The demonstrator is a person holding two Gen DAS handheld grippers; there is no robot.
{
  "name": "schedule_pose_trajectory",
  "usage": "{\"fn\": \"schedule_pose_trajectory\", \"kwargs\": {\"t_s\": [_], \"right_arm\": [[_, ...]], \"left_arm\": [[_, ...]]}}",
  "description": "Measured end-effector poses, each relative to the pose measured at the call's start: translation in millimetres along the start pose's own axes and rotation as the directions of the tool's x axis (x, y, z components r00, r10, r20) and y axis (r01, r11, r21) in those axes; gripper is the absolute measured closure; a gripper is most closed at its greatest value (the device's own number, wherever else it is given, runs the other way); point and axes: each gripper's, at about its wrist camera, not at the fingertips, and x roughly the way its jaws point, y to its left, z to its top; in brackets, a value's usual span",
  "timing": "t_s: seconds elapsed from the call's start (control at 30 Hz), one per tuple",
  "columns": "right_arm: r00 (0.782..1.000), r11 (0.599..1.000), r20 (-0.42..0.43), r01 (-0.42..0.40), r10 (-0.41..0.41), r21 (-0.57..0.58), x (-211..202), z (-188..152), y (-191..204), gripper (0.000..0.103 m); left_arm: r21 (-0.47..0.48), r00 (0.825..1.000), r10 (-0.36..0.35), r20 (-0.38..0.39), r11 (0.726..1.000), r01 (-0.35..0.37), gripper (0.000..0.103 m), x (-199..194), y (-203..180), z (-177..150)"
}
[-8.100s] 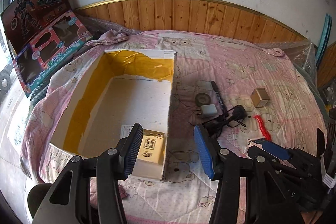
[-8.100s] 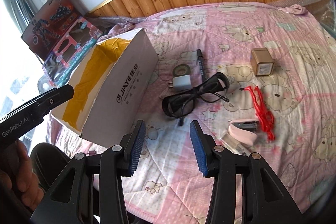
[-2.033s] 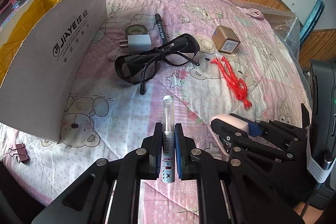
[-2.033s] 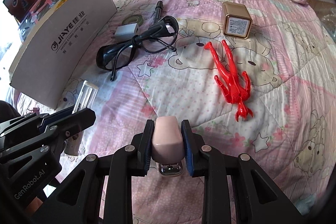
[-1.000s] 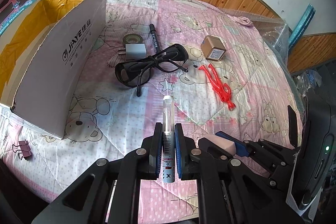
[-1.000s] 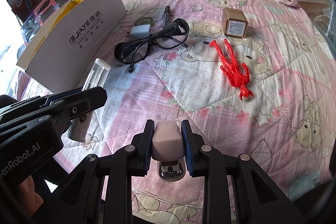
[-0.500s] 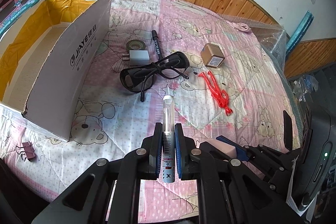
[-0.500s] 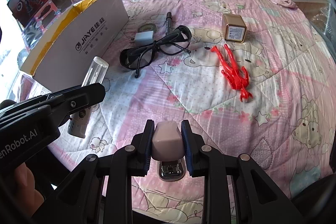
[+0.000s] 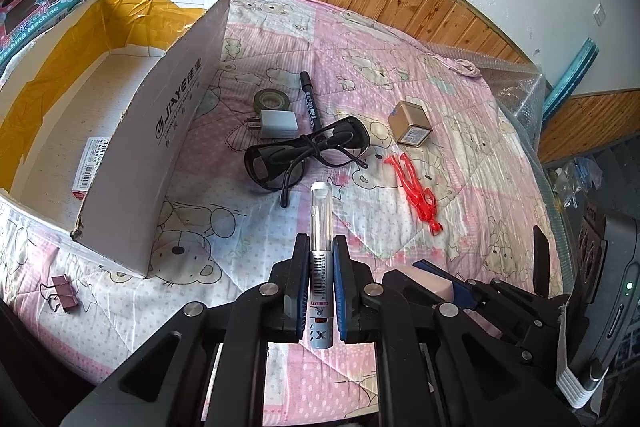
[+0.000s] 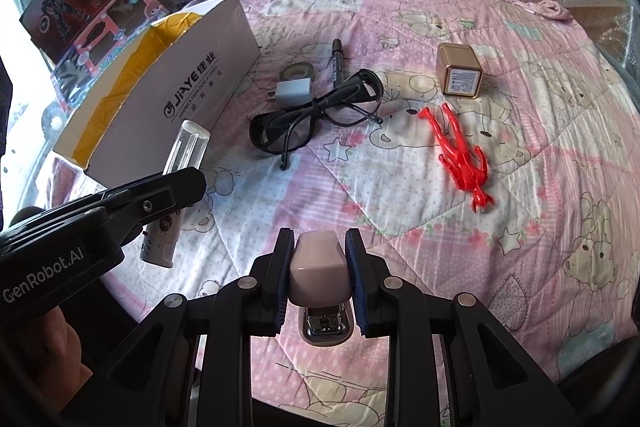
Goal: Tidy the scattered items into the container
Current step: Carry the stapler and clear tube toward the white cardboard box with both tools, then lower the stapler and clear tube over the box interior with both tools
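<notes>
Left gripper (image 9: 321,291) pinching clear tube (image 9: 321,227), held above quilt (image 9: 460,187) right of box (image 9: 160,131). Right gripper (image 10: 320,279) clamped on pink stapler (image 10: 318,267), further right of box. Glasses (image 9: 304,155), charger (image 9: 276,125), tape roll (image 9: 272,100), marker (image 9: 310,103) lie just right of box; gold cube (image 9: 411,123) and red figure (image 9: 416,187) beyond glasses. Carton (image 9: 94,163) inside box. Binder clip (image 9: 64,293) in front of box.
</notes>
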Motion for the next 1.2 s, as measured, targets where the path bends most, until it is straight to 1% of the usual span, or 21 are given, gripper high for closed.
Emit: {"fn": "schedule_pose_trajectory", "kwargs": {"t_s": [0.1, 0.2, 0.53, 0.87, 1.2], "right_arm": [[0.999, 0.999, 0.0, -0.038, 0.038, 0.03, -2, 4, -2, 0.076], [0.998, 0.998, 0.002, -0.055, 0.055, 0.042, -4, 7, -1, 0.076], [0.998, 0.998, 0.015, -0.061, 0.061, 0.017, -6, 22, 13, 0.075], [0.997, 0.997, 0.036, -0.07, 0.071, -0.025, -10, 44, 30, 0.075], [0.996, 0.994, 0.049, -0.076, 0.08, -0.073, -10, 64, 52, 0.075]], "left_arm": [[-0.011, 1.0, -0.002, 0.006, 1.0, 0.002, 0.092, -3, 3, 3], [-0.018, 1.0, -0.008, 0.009, 1.0, 0.008, 0.092, -4, 5, 5], [-0.02, 1.0, 0.006, 0.024, 1.0, -0.005, 0.092, -12, 8, 16], [-0.017, 0.999, 0.01, 0.048, 1.0, -0.009, 0.092, -21, 13, 29], [-0.038, 0.996, 0.017, 0.091, 0.999, -0.014, 0.092, -34, 29, 45]]}}
